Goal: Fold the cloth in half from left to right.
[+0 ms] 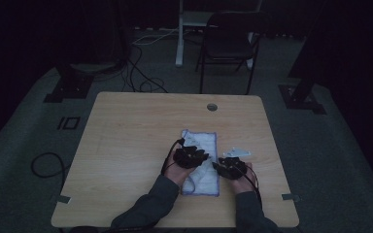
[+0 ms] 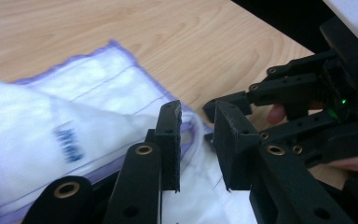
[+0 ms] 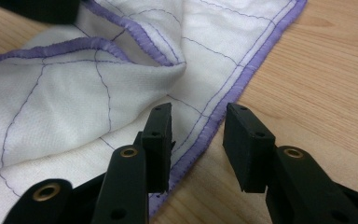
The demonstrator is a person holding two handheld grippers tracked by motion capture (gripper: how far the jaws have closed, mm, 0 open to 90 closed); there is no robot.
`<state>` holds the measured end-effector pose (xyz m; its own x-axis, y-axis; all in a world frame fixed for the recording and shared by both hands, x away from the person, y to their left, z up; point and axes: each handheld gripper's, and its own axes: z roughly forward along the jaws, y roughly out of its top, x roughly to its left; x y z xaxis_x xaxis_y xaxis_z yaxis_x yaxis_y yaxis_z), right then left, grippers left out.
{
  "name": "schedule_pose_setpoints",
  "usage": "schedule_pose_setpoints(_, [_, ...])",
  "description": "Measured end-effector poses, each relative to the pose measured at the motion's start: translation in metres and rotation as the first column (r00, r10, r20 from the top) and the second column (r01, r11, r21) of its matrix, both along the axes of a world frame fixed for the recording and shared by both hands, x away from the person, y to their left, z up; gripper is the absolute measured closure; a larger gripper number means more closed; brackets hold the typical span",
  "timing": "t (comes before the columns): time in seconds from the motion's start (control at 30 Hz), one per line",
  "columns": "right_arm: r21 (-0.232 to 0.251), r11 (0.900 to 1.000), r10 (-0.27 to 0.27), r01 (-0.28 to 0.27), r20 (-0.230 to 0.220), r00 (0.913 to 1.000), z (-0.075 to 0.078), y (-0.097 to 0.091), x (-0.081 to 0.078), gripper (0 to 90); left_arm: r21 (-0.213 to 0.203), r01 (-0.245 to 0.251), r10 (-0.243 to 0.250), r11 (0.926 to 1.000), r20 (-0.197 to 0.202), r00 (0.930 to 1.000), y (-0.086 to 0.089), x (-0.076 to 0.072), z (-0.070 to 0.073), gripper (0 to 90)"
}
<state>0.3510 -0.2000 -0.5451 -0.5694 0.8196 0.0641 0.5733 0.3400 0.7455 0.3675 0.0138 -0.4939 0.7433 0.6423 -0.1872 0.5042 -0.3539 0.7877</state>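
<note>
Nearest in the high view, two grey sleeves (image 1: 148, 206) come in from the bottom edge of the table (image 1: 126, 141), each hand carrying a black gripper over the near right part of the wood. The left gripper (image 1: 190, 156) sits on a white cloth (image 1: 201, 167) with a purple hem; the right gripper (image 1: 230, 166) is just beside it, at the cloth's right edge, and the two are close together. In the left gripper view, the left gripper (image 2: 196, 140) has its jaws a narrow gap apart, with the cloth (image 2: 74, 126) lying under and between them; the pads do not press on it, and a raised fold of it, bearing a small blue label (image 2: 68, 145), is blurred at the left. The right gripper (image 2: 307, 93) shows beyond, near the table edge, with a fingertip behind it. In the right gripper view, the right gripper (image 3: 198, 140) has its jaws moderately apart, straddling the purple hem (image 3: 214, 121): one jaw is over the cloth (image 3: 74, 107), the other over bare wood (image 3: 317, 84), and nothing is clamped. The cloth is rumpled there, one hemmed corner folded over onto itself. Farther across the table is a round cable hole (image 1: 212, 107). Beyond the table, on the dim floor, stand a dark chair (image 1: 228, 43) and loose cables (image 1: 141, 77).
</note>
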Motion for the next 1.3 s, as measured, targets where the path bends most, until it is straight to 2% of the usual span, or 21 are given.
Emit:
schedule_pose_setpoints(0.1, [0.001, 1.0, -0.001, 0.001, -0.002, 1.0, 0.0, 0.0, 0.0, 62.4, 0.016, -0.016, 0.016, 0.9997, 0.01, 0.9998, 0.008, -0.002, 0.001, 72.7])
schedule_pose_setpoints(0.13, [0.002, 1.0, -0.002, 0.002, -0.003, 1.0, 0.0, 0.0, 0.0, 62.4, 0.035, -0.03, 0.029, 0.9989, 0.025, 0.9993, 0.017, -0.004, 0.001, 75.3])
schedule_pose_setpoints(0.2, [0.001, 1.0, -0.001, 0.001, -0.002, 1.0, 0.0, 0.0, 0.0, 62.4, 0.048, -0.044, 0.042, 0.9979, 0.032, 0.9986, 0.026, -0.006, -0.001, 80.3])
schedule_pose_setpoints(0.37, [0.002, 1.0, -0.001, 0.001, -0.001, 1.0, 0.0, 0.0, 0.0, 62.0, 0.074, -0.063, 0.062, 0.9953, 0.017, 0.9979, 0.04, -0.008, -0.011, 90.0])
schedule_pose_setpoints(0.43, [0.001, 1.0, 0.0, 0.0, -0.001, 1.0, 0.0, 0.0, 0.0, 62.0, 0.084, -0.063, 0.061, 0.9945, 0.015, 0.998, 0.041, -0.007, -0.013, 90.0])
schedule_pose_setpoints(0.47, [0.001, 1.0, -0.001, 0.001, -0.001, 1.0, 0.0, 0.0, 0.0, 62.0, 0.108, -0.064, 0.064, 0.9921, 0.005, 0.9979, 0.043, -0.005, -0.021, 90.0])
schedule_pose_setpoints(0.57, [0.001, 1.0, -0.001, 0.001, -0.001, 1.0, 0.0, 0.0, 0.0, 61.8, 0.134, -0.059, 0.062, 0.9892, -0.015, 0.998, 0.043, -0.002, -0.032, 90.0])
schedule_pose_setpoints(0.73, [0.003, 1.0, 0.0, 0.0, -0.002, 1.0, 0.0, 0.0, 0.0, 61.9, 0.144, -0.045, 0.049, 0.9885, -0.025, 0.9985, 0.04, -0.004, -0.039, 90.0])
schedule_pose_setpoints(1.03, [0.003, 1.0, 0.0, 0.0, -0.001, 1.0, 0.0, 0.0, 0.0, 61.8, 0.143, 0.05, -0.046, 0.9884, -0.036, 0.9983, 0.027, -0.024, -0.039, 89.5])
schedule_pose_setpoints(1.17, [0.004, 1.0, 0.0, 0.0, -0.001, 1.0, 0.0, 0.0, 0.0, 61.8, 0.146, 0.096, -0.092, 0.9847, -0.032, 0.9952, 0.018, -0.036, -0.039, 88.5])
schedule_pose_setpoints(1.3, [0.005, 1.0, 0.0, 0.0, -0.002, 1.0, 0.0, 0.0, 0.0, 61.8, 0.138, 0.147, -0.145, 0.9795, -0.022, 0.9892, 0.01, -0.046, -0.04, 87.4])
